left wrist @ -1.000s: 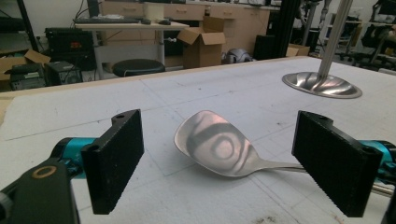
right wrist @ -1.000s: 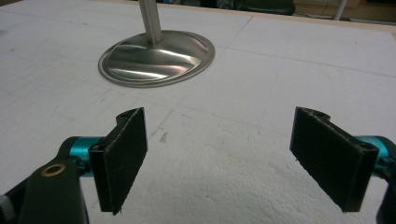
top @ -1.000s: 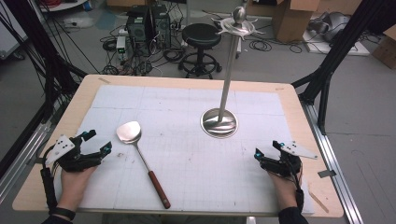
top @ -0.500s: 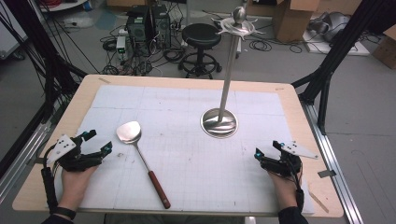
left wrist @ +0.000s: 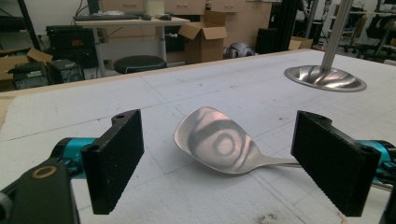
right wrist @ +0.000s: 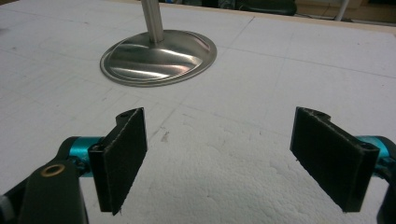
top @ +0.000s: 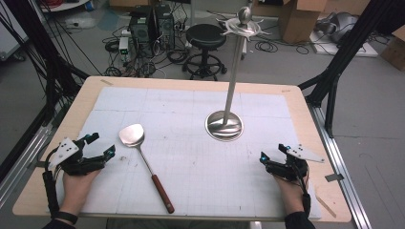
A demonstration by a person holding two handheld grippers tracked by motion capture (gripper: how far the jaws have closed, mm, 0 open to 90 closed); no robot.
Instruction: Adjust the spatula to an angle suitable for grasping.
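A steel spatula [top: 143,157] with a dark red handle lies on the white mat, blade toward the far side. Its shiny blade [left wrist: 217,144] lies just beyond my left gripper [left wrist: 224,161], whose jaws stand wide apart and empty. In the high view that left gripper [top: 98,147] rests on the table at the near left, a short way left of the blade. A tall steel stand [top: 224,125] with a round base and hooks on top rises right of centre. My right gripper [top: 273,153] sits open near the right edge, its jaws [right wrist: 219,161] empty, facing the stand's base [right wrist: 159,58].
The white gridded mat [top: 191,109] covers most of the wooden table [top: 301,102]. Black frame legs stand at both far corners. A stool [top: 205,38], boxes and cables are on the floor beyond the table.
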